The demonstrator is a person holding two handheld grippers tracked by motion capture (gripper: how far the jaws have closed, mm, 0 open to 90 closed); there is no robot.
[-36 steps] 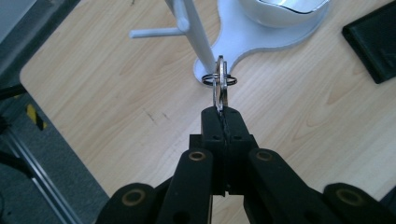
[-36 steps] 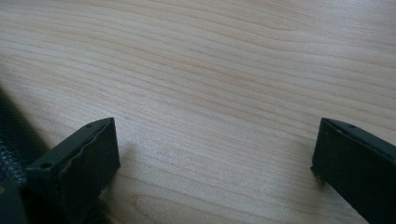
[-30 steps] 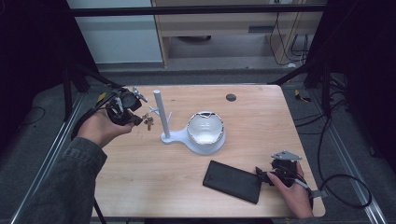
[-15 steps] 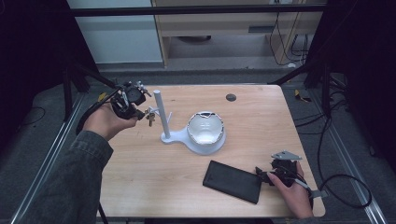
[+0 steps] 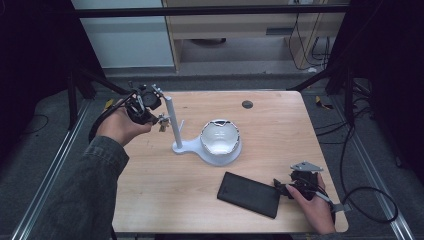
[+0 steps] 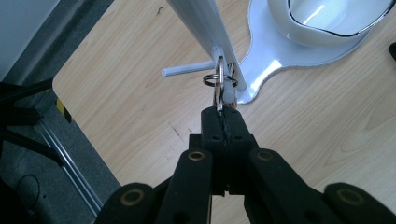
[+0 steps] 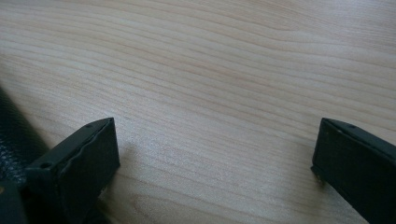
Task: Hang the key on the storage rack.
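Note:
My left gripper (image 5: 154, 116) is held above the table's left side, shut on a metal key ring (image 6: 218, 88). The ring hangs edge-on against the white post (image 5: 170, 120) of a stand, beside a thin side peg (image 6: 187, 71). Whether the ring is on a peg I cannot tell. A small key cluster (image 5: 162, 122) dangles by the post. The stand's base carries a white bowl (image 5: 220, 139). My right gripper (image 5: 281, 188) rests near the front right edge, open, with bare wood between its jaws (image 7: 215, 140). A flat black case (image 5: 249, 194) lies just left of it.
The wooden table (image 5: 280, 130) has a small dark round spot (image 5: 247, 104) near its far edge. Metal rails run along the left side (image 5: 55, 165). Cables trail off the right side (image 5: 370, 200).
My left gripper has carried the key ring rightwards, up to the white post. The right gripper and the black case have stayed where they were.

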